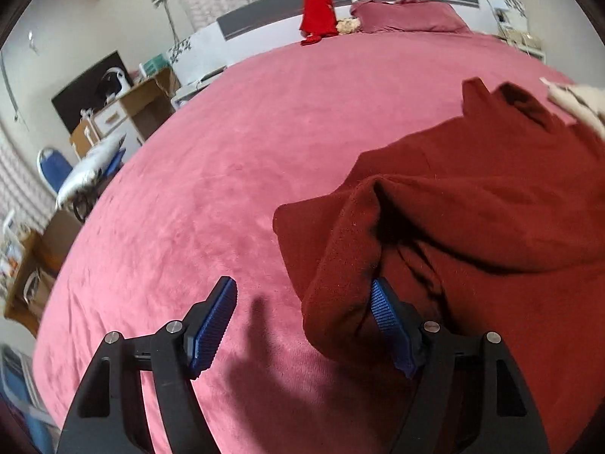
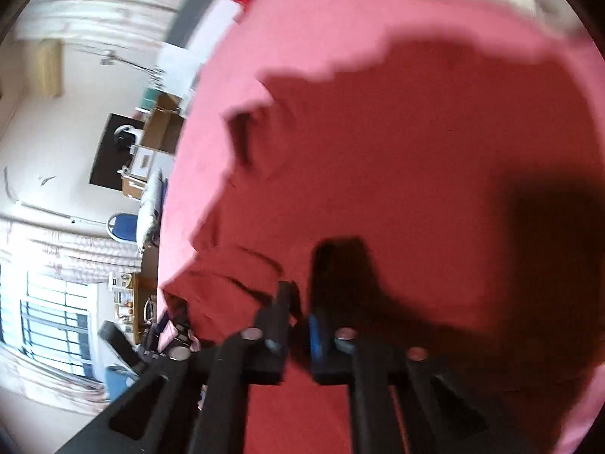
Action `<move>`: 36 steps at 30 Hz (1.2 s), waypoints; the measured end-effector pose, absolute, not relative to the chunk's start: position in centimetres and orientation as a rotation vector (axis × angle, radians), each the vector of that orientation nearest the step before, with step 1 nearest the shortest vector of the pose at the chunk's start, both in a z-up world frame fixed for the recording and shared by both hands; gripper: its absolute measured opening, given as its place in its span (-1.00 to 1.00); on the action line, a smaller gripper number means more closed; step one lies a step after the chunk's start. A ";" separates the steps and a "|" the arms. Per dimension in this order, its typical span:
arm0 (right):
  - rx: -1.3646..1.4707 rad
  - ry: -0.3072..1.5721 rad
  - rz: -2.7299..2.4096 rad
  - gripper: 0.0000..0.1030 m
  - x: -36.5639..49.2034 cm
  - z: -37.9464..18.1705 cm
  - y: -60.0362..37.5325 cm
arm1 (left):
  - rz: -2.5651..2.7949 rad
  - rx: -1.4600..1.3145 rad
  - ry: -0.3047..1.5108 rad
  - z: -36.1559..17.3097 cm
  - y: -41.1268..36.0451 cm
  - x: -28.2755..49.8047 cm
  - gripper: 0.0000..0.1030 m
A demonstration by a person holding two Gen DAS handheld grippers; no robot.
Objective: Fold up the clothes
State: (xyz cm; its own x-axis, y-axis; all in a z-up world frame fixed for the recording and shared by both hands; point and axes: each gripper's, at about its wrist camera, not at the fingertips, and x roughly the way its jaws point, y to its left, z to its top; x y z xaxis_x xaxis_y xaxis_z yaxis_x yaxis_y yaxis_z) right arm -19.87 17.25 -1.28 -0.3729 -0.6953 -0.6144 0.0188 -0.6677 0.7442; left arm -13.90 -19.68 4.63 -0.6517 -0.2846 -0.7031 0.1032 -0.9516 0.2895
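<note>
A dark red garment (image 1: 472, 208) lies crumpled on the pink bed cover (image 1: 227, 151), filling the right of the left wrist view. My left gripper (image 1: 302, 283) is open just above the cover at the garment's near edge. One fold of the cloth drapes against the inside of its right pad (image 1: 385, 317), and the left pad (image 1: 215, 321) is bare. The right wrist view is blurred, with the garment (image 2: 378, 151) spread below. There my right gripper (image 2: 298, 302) is shut, and creases in the cloth run into its tips, so it pinches the garment.
A bright red cloth (image 1: 317, 3) and a maroon pillow (image 1: 408, 15) sit at the headboard. A cream cloth (image 1: 582, 102) lies at the right edge of the bed. Beyond the bed's left side are a blue chair (image 1: 55, 166) and a wooden desk (image 1: 140, 106).
</note>
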 end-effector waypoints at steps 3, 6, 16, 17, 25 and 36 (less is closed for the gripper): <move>1.198 -0.684 -2.353 -0.94 -19.6 4.9 19.5 | -2.687 1.120 -0.371 5.1 -19.6 -12.8 0.43; 1.209 -0.432 -2.540 -0.93 -20.5 6.7 21.3 | -2.712 1.138 -0.426 4.5 -19.0 -12.0 0.43; 1.404 -0.552 -2.529 -0.55 -17.0 0.5 26.4 | -2.716 1.221 -0.383 5.2 -18.5 -10.2 0.43; 1.397 -0.587 -2.488 -0.55 -16.7 0.2 26.1 | -2.718 1.213 -0.389 5.2 -18.4 -9.8 0.43; 1.396 -0.801 -2.304 -0.51 -17.4 -2.3 24.0 | -2.715 0.982 -0.283 7.8 -18.3 -6.5 0.43; 1.257 -0.551 -2.468 -0.94 -17.9 4.0 22.2 | -2.625 1.241 -0.311 5.1 -18.5 -11.5 0.54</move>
